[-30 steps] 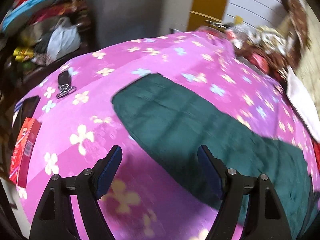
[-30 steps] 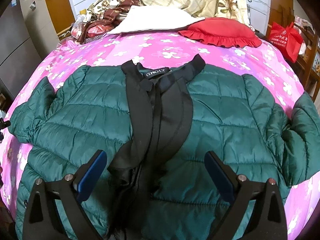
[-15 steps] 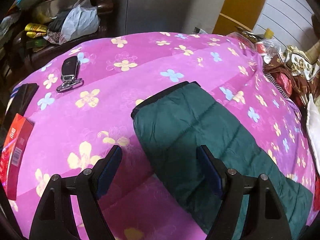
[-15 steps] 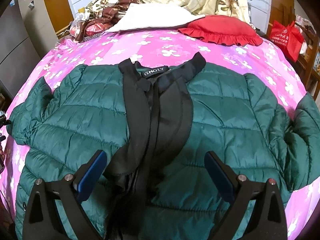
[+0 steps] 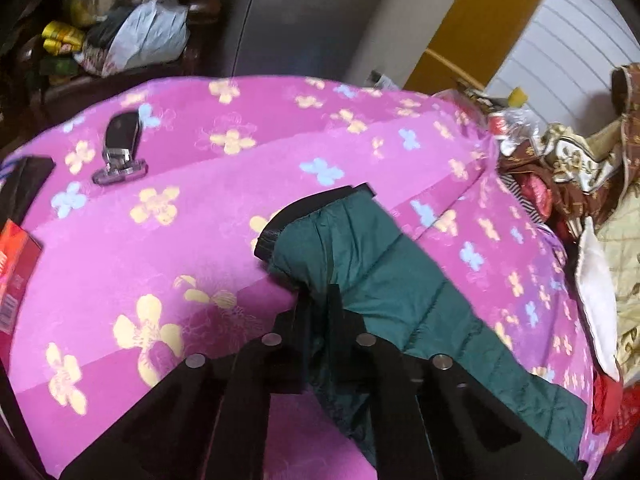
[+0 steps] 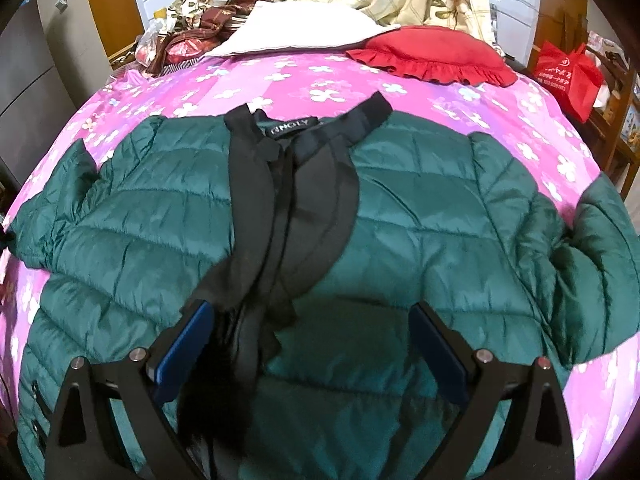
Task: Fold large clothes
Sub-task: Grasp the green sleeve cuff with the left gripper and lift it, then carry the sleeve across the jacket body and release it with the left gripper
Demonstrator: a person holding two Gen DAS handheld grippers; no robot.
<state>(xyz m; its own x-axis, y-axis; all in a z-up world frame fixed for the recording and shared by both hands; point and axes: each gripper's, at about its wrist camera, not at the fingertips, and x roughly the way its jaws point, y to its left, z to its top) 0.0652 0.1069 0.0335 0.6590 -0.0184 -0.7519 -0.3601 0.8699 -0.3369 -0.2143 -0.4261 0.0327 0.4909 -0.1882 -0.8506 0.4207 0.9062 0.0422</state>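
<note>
Two grippers over one big green puffer jacket (image 6: 420,216), and that jacket lies spread face-up across the pink flowered bedspread (image 6: 288,84), collar toward the pillows, black lining and label showing at the neck; the left gripper (image 5: 318,300) has just snapped closed, and its jaws are pinched together on the sleeve (image 5: 384,280) a little behind the black cuff (image 5: 304,212), green fabric bunched up between the fingers; the cuff end sticks out past the tips and lies on the bedspread; over on the right wrist view, the right gripper (image 6: 312,340) hangs above the lower front of the jacket with its blue pads (image 6: 184,344) spread wide, nothing between them but air, the black front placket running down just inside the left-hand pad; the jacket's other sleeve is bent back on itself at the right edge of that view; around the bed, a car key fob (image 5: 120,144) sits on the bedspread well apart from the cuff, a red box (image 5: 16,268) at the left edge; a red frilled cushion (image 6: 436,58) and a white pillow (image 6: 296,32) lie beyond the collar; a red shopping bag (image 6: 568,76) stands off to the side.
</note>
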